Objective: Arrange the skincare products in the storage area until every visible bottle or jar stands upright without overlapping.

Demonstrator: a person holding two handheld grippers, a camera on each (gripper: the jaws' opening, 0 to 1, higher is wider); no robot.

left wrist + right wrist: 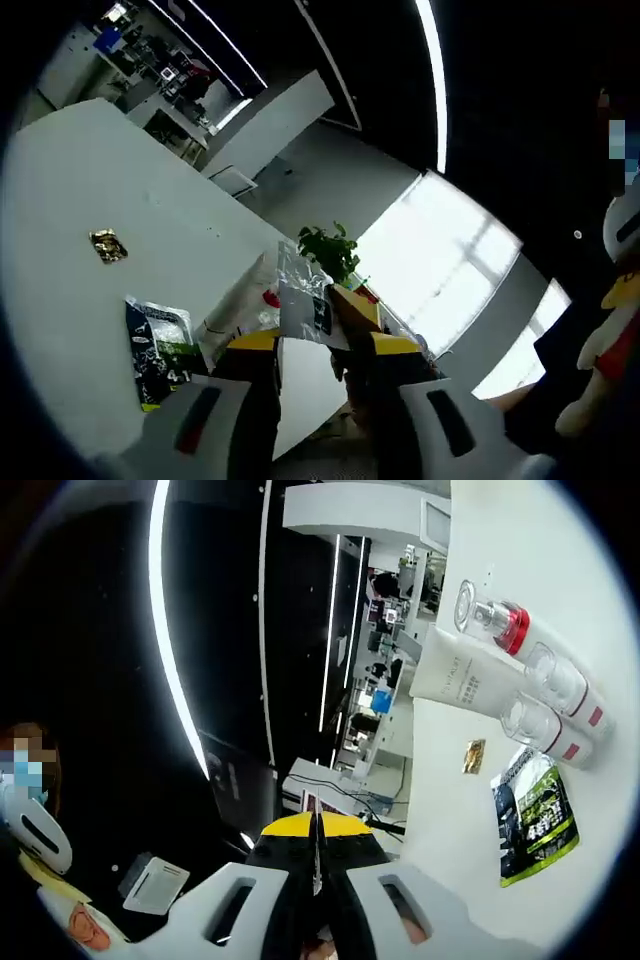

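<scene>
Gripping a clear plastic sachet (305, 298), the left gripper (325, 345) hovers above the white desk (90, 180).
Right gripper (316, 830) fingers pressed together, grasping nothing; three clear-capped bottles (540, 680) lie beside a white tube (470, 675).

The left gripper (325, 345) has white plastic shells with dark slots and black jaws with yellow tips. The right gripper (315, 830) looks the same.

In the left gripper view, the clear packet (305, 295) between the jaws hides part of the white tube (240, 305) behind it, and its print is too small to read. In the right gripper view, the lettering on the green-and-black sachet (535, 815) is blurred, and the small gold item (473, 756) is too small to identify.
</scene>
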